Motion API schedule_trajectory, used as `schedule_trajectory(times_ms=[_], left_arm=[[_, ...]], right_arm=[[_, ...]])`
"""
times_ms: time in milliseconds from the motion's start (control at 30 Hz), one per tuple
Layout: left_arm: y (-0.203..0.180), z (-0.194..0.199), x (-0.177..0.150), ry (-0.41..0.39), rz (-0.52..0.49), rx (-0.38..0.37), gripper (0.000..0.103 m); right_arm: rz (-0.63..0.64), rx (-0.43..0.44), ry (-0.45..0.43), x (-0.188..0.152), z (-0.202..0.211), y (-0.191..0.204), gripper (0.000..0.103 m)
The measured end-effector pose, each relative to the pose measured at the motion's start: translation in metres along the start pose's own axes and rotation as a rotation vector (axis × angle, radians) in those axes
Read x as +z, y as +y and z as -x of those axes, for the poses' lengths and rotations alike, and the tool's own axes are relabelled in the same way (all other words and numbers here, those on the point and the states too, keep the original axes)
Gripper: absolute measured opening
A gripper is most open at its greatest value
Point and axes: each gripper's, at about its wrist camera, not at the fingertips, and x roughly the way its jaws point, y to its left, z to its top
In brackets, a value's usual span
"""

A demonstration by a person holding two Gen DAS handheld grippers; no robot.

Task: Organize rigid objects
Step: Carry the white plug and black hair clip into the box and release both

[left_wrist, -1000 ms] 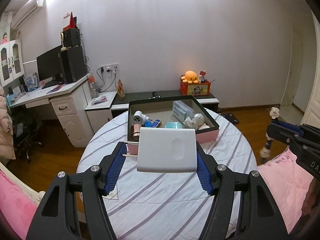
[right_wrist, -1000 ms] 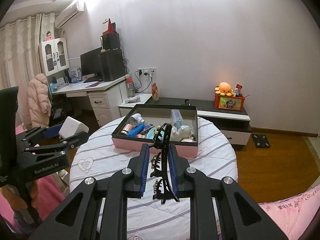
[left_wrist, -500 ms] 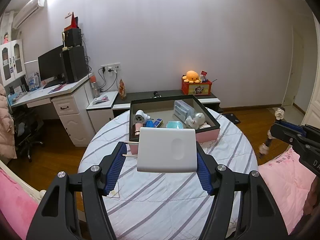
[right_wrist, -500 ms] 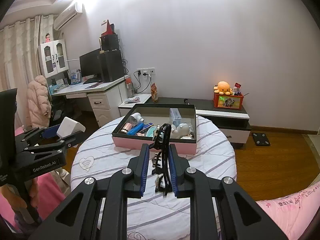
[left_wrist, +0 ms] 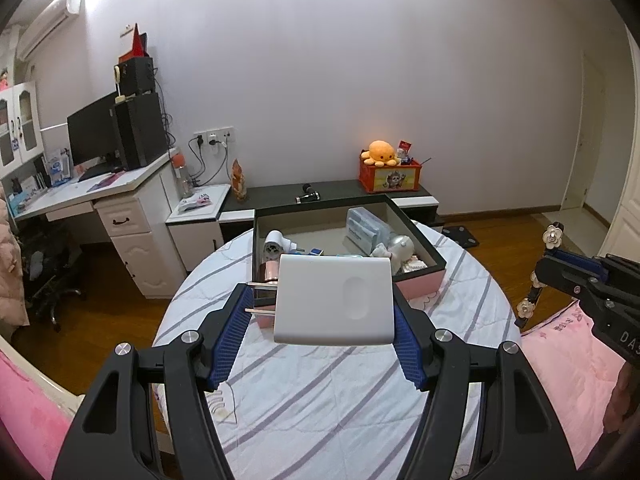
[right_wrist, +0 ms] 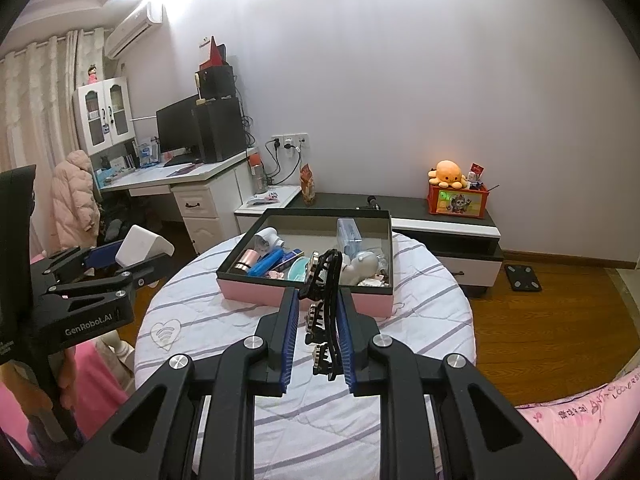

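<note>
My left gripper (left_wrist: 322,300) is shut on a flat white box (left_wrist: 334,300) and holds it above the round table (left_wrist: 320,400), short of the pink storage box (left_wrist: 424,284). The gripper and white box also show at the left of the right wrist view (right_wrist: 140,246). My right gripper (right_wrist: 319,298) is shut on a black hair clip (right_wrist: 324,312) with flower trim, held upright above the table in front of the pink storage box (right_wrist: 304,298). The right gripper and clip show at the right edge of the left wrist view (left_wrist: 538,280). The box holds several items.
The table has a white striped cloth (right_wrist: 240,320). A white desk with monitor (right_wrist: 180,136) stands at the left. A low dark cabinet (right_wrist: 440,216) with an orange toy crate (right_wrist: 456,200) runs along the wall. Pink bedding (left_wrist: 560,344) lies at the right.
Both grippers have drawn back and risen slightly; the table and pink box look a little farther away. Both still hold their objects.
</note>
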Motion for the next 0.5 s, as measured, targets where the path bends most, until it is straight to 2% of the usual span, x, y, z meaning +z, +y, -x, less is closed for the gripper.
schedule_trajectory(times_ms=[267,500], left_arm=[[0.010,-0.047,0.020,0.036,-0.001,0.011,0.067],[0.019,-0.099,0.044,0.072,-0.039,0.038,0.067]], right_arm=[[0.000,0.008,0.038,0.024,-0.048,-0.007,0.020],[0.015,0.029,0.089,0.048,-0.109,-0.016,0.020]])
